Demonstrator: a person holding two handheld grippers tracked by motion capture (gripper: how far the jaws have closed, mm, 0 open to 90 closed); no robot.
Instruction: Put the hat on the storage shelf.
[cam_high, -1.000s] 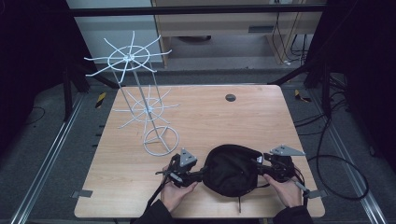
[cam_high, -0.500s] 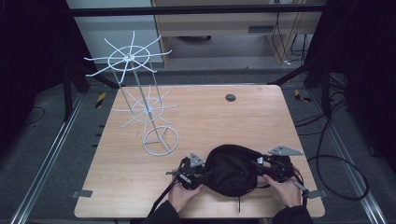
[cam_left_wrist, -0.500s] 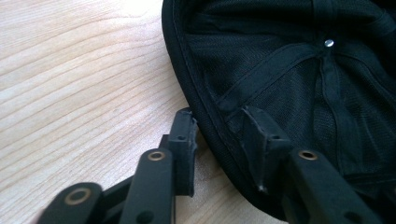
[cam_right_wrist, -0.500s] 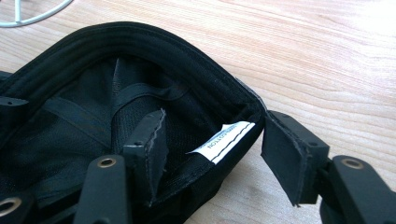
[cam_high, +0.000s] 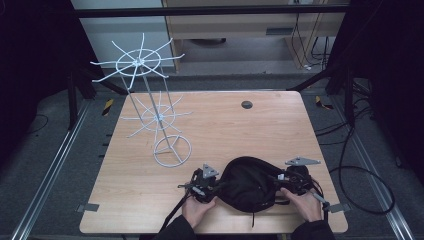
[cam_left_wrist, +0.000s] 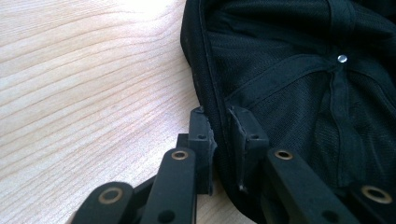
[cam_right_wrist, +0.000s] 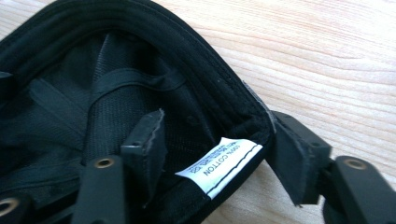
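Both forearms in from the bottom edge of the high view, hands low on the counter, one at each side of a black cap lying upside down in the lower middle of the frame.

Left hand-held gripper at the cap's left rim, held low and nearly level, aimed right. In the left gripper view, jaws just closed in, now pinched on the cap's rim: one pad outside on the wood side, one inside on the mesh lining. Metal rivet of the crown in the upper right of that view.

Right hand-held gripper at the cap's right rim, aimed left, grey plate on top. In the right gripper view, jaws astride the rim, one inside the cap, one outside over bare wood; outer pad against the band, inner pad beside the lining; whether squeezing or merely straddling, cannot tell. White label between the jaws, sewn inside the band.

Cap close to the counter's near edge, little wood left below it. Wide bare wood above and to the right. White wire rack in the upper left, its ring base well apart from the left hand-held gripper. Small dark disc near the far edge.
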